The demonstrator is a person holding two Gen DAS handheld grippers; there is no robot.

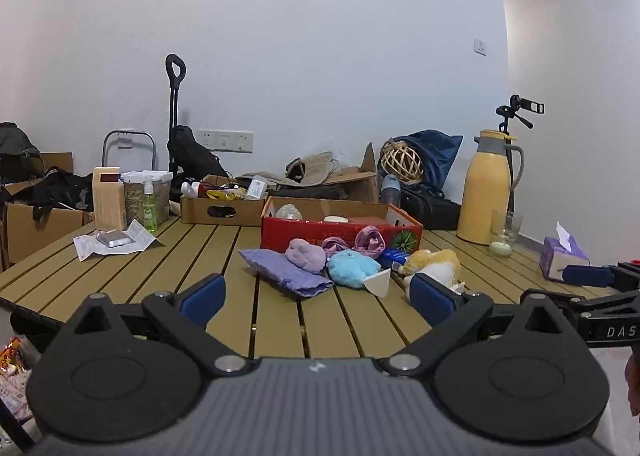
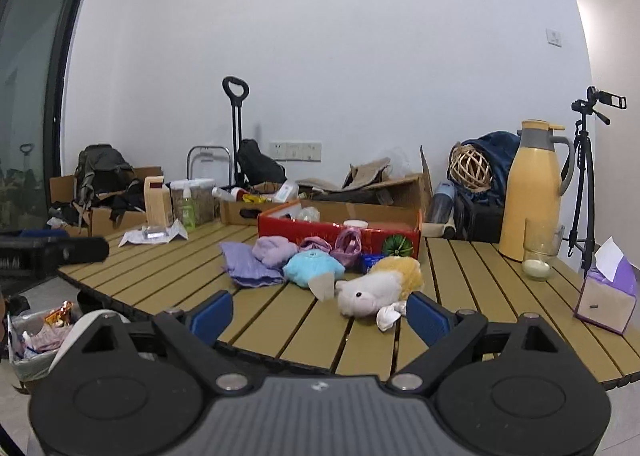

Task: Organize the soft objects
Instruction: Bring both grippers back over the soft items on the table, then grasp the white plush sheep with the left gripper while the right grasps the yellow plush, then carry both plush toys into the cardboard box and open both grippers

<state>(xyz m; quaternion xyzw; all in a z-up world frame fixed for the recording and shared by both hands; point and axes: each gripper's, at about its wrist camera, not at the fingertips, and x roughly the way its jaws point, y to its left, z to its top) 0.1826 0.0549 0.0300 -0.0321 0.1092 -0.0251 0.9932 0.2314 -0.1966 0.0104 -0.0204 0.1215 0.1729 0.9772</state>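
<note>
Soft objects are heaped at mid-tabletop just before a red cardboard tray (image 2: 400, 234): a folded lilac knitted cloth (image 2: 248, 266), a turquoise plush toy (image 2: 310, 268) and a white-and-yellow plush animal (image 2: 384, 284) nearest the front edge. On the slatted tan tabletop (image 2: 460, 296) nothing is gripped yet; the approach step is judged in hand. The left gripper (image 1: 316, 294) and right gripper (image 2: 318, 314) are both held wide apart and empty. Next, one gripper is to be advanced around a plush and closed gently.

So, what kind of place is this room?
Probably a room at home, used for storage and recording: a slatted folding table, cardboard boxes with bags along the wall, and a camera tripod.
</note>
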